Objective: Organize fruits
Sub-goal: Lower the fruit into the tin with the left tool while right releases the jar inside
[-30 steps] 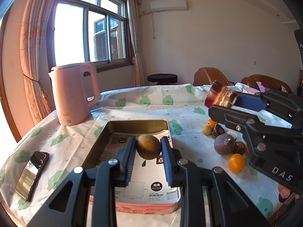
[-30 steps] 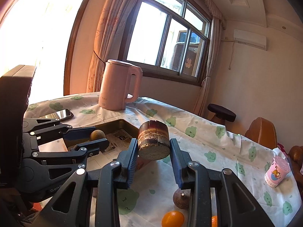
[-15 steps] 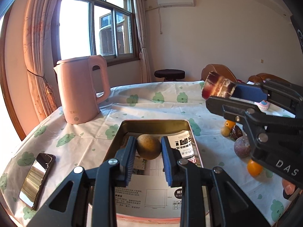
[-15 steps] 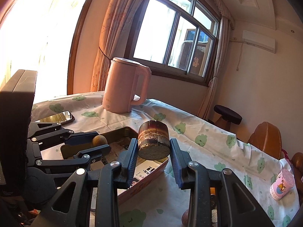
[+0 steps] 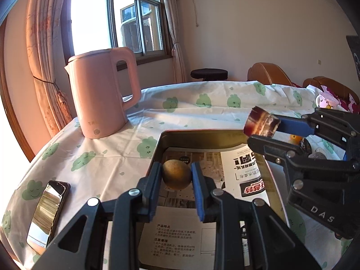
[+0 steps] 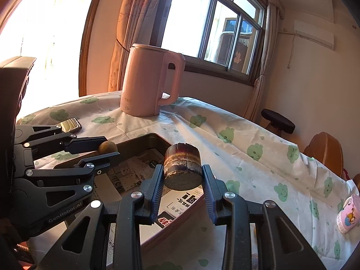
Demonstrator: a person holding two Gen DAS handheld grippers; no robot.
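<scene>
Brown round fruit (image 5: 176, 174) pinched in left gripper (image 5: 176, 176) over metal tray (image 5: 202, 136); dark cylindrical sugarcane piece (image 6: 182, 168) clamped in right gripper (image 6: 182, 180) above tray's edge.

My left gripper (image 5: 176, 175) is a black skeletal frame of triangular cut-outs and round silver screws, its two fingers faced with ribbed blue pads. My right gripper (image 6: 182, 175) is built alike, with white "DAS" lettering at its 4 o'clock side, while the left carries "GenRobot.AI"
</scene>
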